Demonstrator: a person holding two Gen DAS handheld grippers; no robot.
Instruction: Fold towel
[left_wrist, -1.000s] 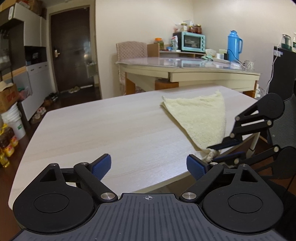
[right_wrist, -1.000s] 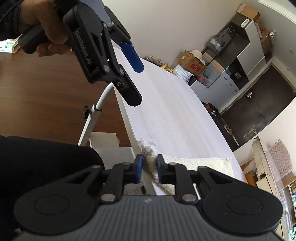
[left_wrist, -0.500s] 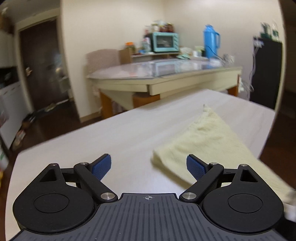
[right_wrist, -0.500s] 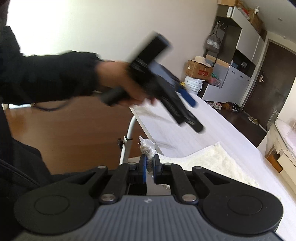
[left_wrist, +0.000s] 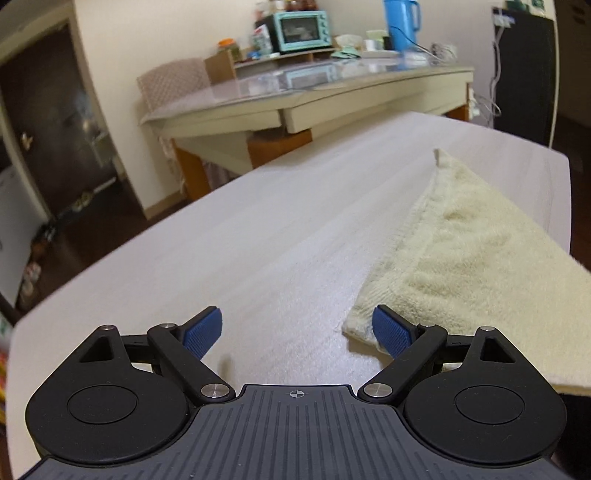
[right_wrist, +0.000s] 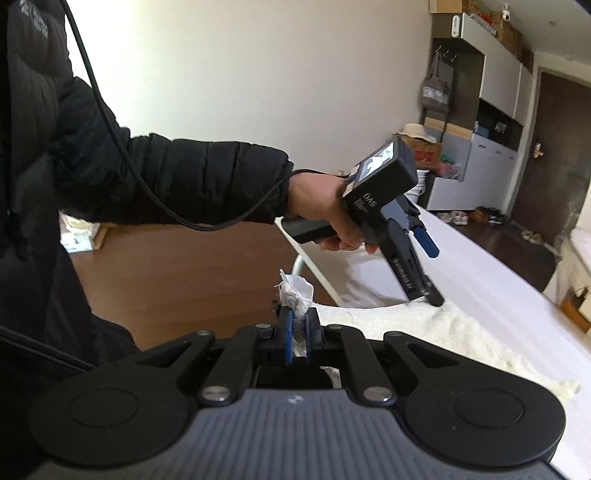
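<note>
Towel (left_wrist: 461, 251) lies on the table (left_wrist: 258, 229). Right gripper (right_wrist: 298, 332) pinches one corner, anchoring it; left gripper (left_wrist: 297, 332) hangs wide beside the next corner, apparently positioned for a matching grasp.

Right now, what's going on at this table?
A person is folding a cream towel on the white table with a handheld tool in each hand. The right tool is shut on one towel corner at the table's edge. The left tool is wide open, one pad over another corner, gripping nothing yet.
</note>
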